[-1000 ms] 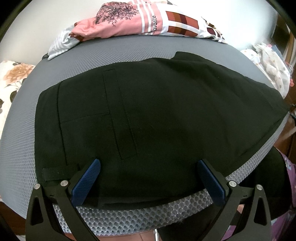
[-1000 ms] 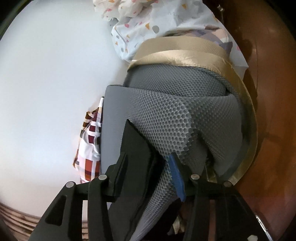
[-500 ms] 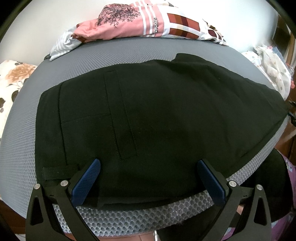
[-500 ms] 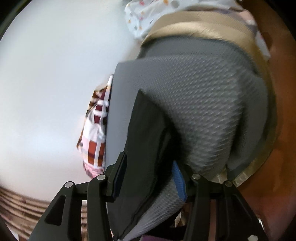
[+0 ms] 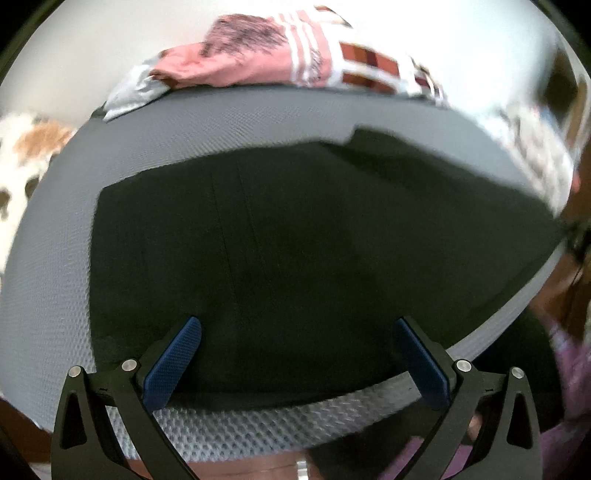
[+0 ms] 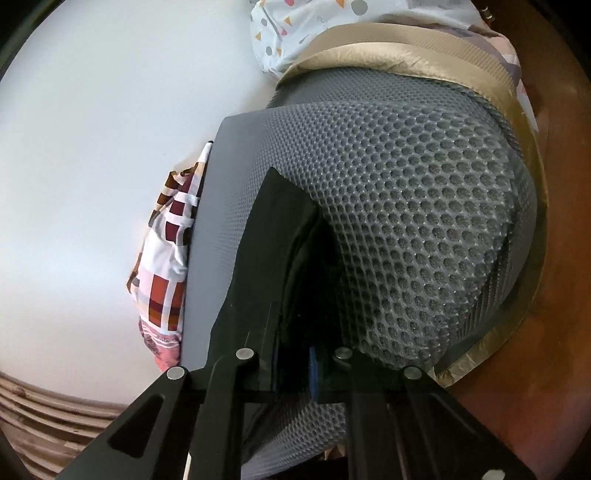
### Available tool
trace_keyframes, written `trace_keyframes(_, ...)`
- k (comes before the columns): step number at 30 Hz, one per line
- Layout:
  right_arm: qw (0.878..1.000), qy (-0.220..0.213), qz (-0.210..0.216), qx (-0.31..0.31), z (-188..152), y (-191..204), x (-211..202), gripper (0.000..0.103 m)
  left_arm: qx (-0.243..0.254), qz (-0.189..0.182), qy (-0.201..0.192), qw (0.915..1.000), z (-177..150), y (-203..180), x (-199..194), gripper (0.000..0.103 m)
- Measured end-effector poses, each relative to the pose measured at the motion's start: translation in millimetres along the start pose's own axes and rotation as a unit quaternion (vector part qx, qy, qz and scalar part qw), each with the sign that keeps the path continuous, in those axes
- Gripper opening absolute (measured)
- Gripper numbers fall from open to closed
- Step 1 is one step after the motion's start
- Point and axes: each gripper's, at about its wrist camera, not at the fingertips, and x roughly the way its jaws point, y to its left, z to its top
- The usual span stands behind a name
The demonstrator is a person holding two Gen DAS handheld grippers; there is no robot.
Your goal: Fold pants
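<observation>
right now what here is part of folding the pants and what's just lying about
In the job:
- black pants
- grey mesh pad they lie on
- left claw, open over the near edge
- right claw, shut on the pants

Lying about:
- pink and checked clothes
- white patterned cloth
- floral fabric

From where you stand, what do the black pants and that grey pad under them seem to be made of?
The black pants look like a matte woven cloth, perhaps a cotton blend: no sheen, stitched seam lines, and they lie flat; the left view is blurred, so this is a guess. The grey pad looks like a springy synthetic mesh: open honeycomb cells cover its bulging side, with a finer weave on top.
</observation>
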Motion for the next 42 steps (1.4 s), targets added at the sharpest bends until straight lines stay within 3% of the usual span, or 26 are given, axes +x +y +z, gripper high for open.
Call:
trace_keyframes(3, 1.000, -0.001, 0.004, 0.005, -0.1, -0.1, 0.5, 0.012, -0.032, -0.053, 0.001, 0.9981, 7.9, -8.9, -17.1, 0.102)
trace_keyframes(7, 0.997, -0.005, 0.040, 0.060, -4.4, -16.5, -4.7, 0.014, -0.007, -0.126, 0.035, 0.9914, 11.5, -58.7, -20.7, 0.102)
trace_keyframes(10, 0.998, -0.026, 0.022, 0.056, -22.0, -10.2, -22.8, 0.018, -0.014, -0.179, 0.055, 0.9822, 13.5, -91.3, -13.7, 0.102)
trace_keyframes(12, 0.998, -0.029, 0.031, 0.045, -41.5, 3.1, -32.7, 0.018, -0.044, -0.205, 0.063, 0.9757, 16.1, -100.4, -6.3, 0.102)
trace_keyframes(14, 0.997, 0.008, 0.069, 0.016, -72.9, 31.6, -25.6, 0.018, -0.092, -0.235, 0.062, 0.9656, 18.3, -100.0, -0.4, 0.102)
trace_keyframes(15, 0.996, 0.034, 0.088, 0.009, -84.7, 41.8, -16.8, 0.018, -0.107, -0.239, 0.059, 0.9633, 18.4, -99.8, 0.2, 0.102)
trace_keyframes(16, 0.987, 0.093, 0.127, 0.003, -109.3, 59.8, 5.3, 0.018, -0.113, -0.236, 0.056, 0.9634, 19.4, -100.3, 1.4, 0.102)
trace_keyframes(17, 0.982, 0.126, 0.141, 0.000, -123.2, 68.6, 17.1, 0.019, -0.109, -0.232, 0.054, 0.9651, 19.5, -102.7, 1.8, 0.102)
trace_keyframes(20, 0.960, 0.238, 0.140, -0.042, -181.6, 104.6, 73.9, 0.023, -0.100, -0.222, 0.048, 0.9686, 19.7, -109.5, 1.0, 0.102)
trace_keyframes(24, 0.945, 0.299, 0.125, -0.036, -216.7, 114.3, 117.3, 0.024, -0.125, -0.236, 0.054, 0.9623, 15.6, -107.7, 5.0, 0.102)
trace_keyframes(30, 0.950, 0.302, 0.074, -0.043, -229.7, 114.2, 134.2, 0.035, -0.177, -0.268, 0.073, 0.9443, 5.1, -97.8, 14.4, 0.102)
trace_keyframes(36, 0.954, 0.290, 0.078, -0.019, -227.2, 108.4, 143.2, 0.036, -0.216, -0.281, 0.082, 0.9317, 1.6, -87.4, 25.4, 0.102)
trace_keyframes(42, 0.957, 0.274, 0.089, -0.009, -234.6, 106.8, 147.5, 0.036, -0.218, -0.281, 0.075, 0.9316, 1.1, -87.3, 24.1, 0.102)
